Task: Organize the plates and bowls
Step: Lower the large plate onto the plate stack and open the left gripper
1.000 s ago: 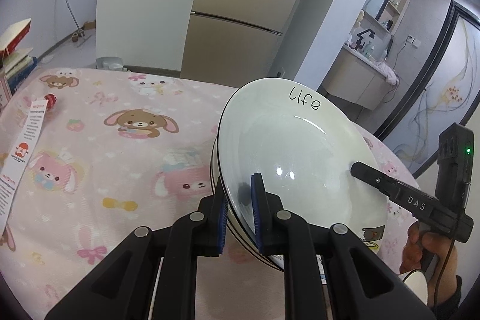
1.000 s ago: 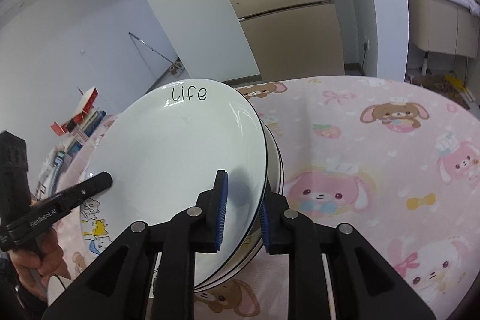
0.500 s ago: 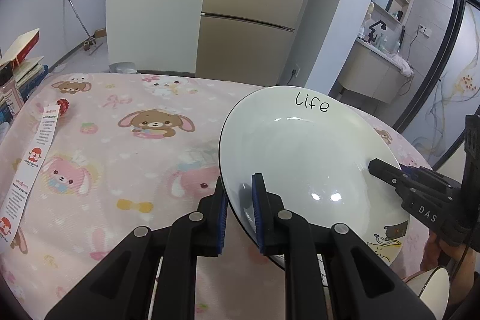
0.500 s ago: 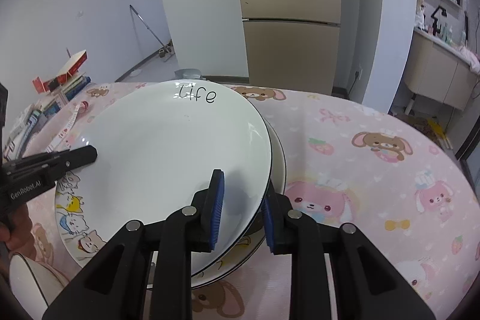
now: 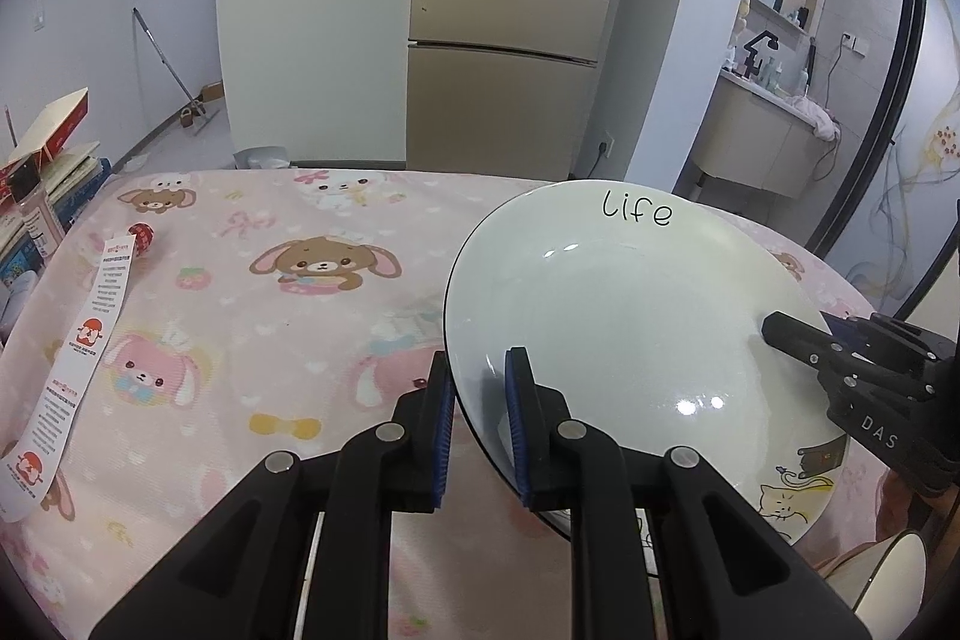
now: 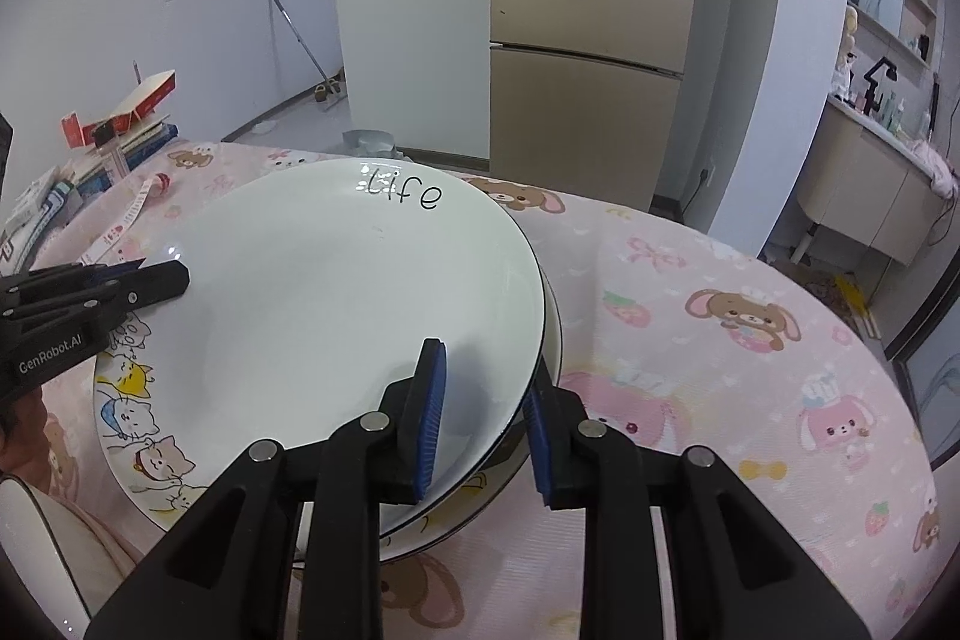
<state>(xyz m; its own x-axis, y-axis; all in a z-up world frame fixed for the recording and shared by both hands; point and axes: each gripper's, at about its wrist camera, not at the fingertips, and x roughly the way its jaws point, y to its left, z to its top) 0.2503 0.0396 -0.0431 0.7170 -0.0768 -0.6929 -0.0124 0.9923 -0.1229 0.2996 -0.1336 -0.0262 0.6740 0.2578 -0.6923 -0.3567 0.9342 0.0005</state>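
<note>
- My left gripper (image 5: 477, 388) has its fingers pinching the near-left rim of the white "Life" plate (image 5: 624, 316).
- My right gripper (image 6: 483, 400) straddles the opposite rim; its fingers have just been easing apart, and the outer pad looks clear of the plate edge.
- The plate sits on the stack of cat-printed plates (image 6: 138, 418) on the pink worktop (image 6: 720, 340), slightly off-centre.
- I judge this the tail of the stacking step: plate placed, grips not fully off.
- Next, spread both sets of fingers and back out level, so the rim isn't dragged sideways.
- A white bowl (image 6: 36, 526) waits at the near edge.
</note>
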